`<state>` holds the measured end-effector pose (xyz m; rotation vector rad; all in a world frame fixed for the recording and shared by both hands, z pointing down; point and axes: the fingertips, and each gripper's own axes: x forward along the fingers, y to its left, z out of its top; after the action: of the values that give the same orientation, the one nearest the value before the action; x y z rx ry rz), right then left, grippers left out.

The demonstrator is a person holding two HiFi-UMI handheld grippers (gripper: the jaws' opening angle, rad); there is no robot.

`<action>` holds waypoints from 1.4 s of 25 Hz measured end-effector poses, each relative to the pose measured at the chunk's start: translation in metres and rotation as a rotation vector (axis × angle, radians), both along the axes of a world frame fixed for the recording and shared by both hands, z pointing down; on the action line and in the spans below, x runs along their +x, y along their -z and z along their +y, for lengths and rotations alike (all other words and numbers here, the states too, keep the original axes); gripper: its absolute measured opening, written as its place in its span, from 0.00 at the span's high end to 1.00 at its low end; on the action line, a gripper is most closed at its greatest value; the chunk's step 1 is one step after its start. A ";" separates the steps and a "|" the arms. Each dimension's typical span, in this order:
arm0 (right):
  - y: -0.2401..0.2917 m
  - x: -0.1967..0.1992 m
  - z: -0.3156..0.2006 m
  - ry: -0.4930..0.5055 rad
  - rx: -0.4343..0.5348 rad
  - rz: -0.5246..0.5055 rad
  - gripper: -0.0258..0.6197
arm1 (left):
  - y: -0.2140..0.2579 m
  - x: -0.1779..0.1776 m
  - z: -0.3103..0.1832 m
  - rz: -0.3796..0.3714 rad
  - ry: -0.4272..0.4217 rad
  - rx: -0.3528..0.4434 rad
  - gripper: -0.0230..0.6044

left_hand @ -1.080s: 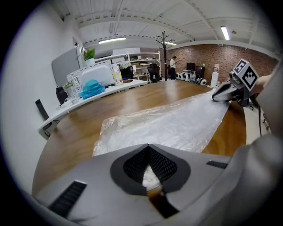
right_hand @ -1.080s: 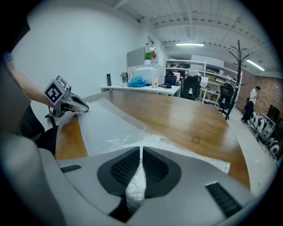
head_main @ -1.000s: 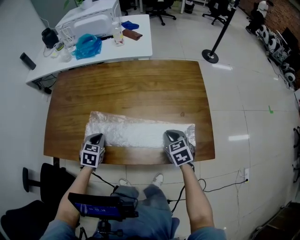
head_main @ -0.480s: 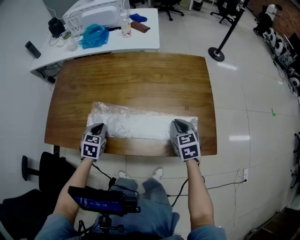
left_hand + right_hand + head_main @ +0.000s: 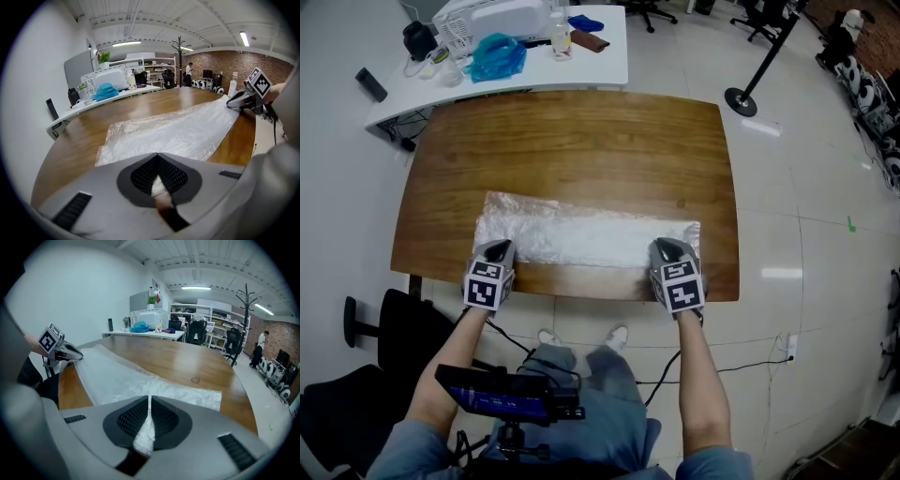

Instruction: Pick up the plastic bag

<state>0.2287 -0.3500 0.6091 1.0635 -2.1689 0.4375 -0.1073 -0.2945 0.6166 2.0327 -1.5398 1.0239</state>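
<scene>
Fingers [image 5: 143,176] of the left gripper [image 5: 496,249] pinch the near-left corner of the clear plastic bag [image 5: 581,242], and the right gripper [image 5: 667,247] clamps its near-right corner. The bag lies spread across the near half of the wooden desk [image 5: 581,141].

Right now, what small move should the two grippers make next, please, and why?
Probably lift both together. The left gripper and right gripper are each shut on a near corner of the plastic bag, which lies flat on the wooden table, so an even lift should peel it up.
</scene>
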 end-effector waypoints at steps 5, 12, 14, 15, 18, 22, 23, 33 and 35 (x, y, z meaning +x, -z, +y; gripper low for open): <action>0.006 0.002 -0.002 -0.008 0.019 -0.024 0.96 | 0.010 -0.001 -0.003 -0.006 0.009 0.053 0.95; 0.030 0.006 -0.008 -0.026 0.083 -0.078 0.88 | 0.056 0.014 -0.007 0.032 0.041 0.197 0.95; 0.040 0.004 -0.008 -0.025 0.095 -0.107 0.88 | 0.068 0.024 -0.007 0.040 0.036 0.228 0.95; 0.045 0.003 -0.008 -0.021 0.105 -0.121 0.88 | 0.074 0.030 -0.006 0.044 0.031 0.243 0.95; 0.064 -0.003 -0.006 -0.002 0.149 -0.157 0.88 | 0.094 0.055 -0.004 0.068 0.013 0.288 0.95; 0.093 -0.018 -0.006 0.016 0.206 -0.238 0.88 | 0.129 0.080 -0.003 0.111 -0.006 0.370 0.95; 0.101 -0.021 -0.005 0.022 0.224 -0.250 0.88 | 0.136 0.084 -0.003 0.124 -0.008 0.390 0.95; 0.170 -0.075 0.045 0.077 0.336 -0.383 0.88 | 0.192 0.113 0.029 0.259 -0.116 0.503 0.95; 0.183 -0.090 0.064 0.081 0.366 -0.395 0.89 | 0.202 0.112 0.041 0.296 -0.142 0.532 0.95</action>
<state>0.1392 -0.2857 0.4266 1.1491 -2.7086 0.2298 0.0050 -0.2530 0.4142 2.5356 -1.6418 0.3413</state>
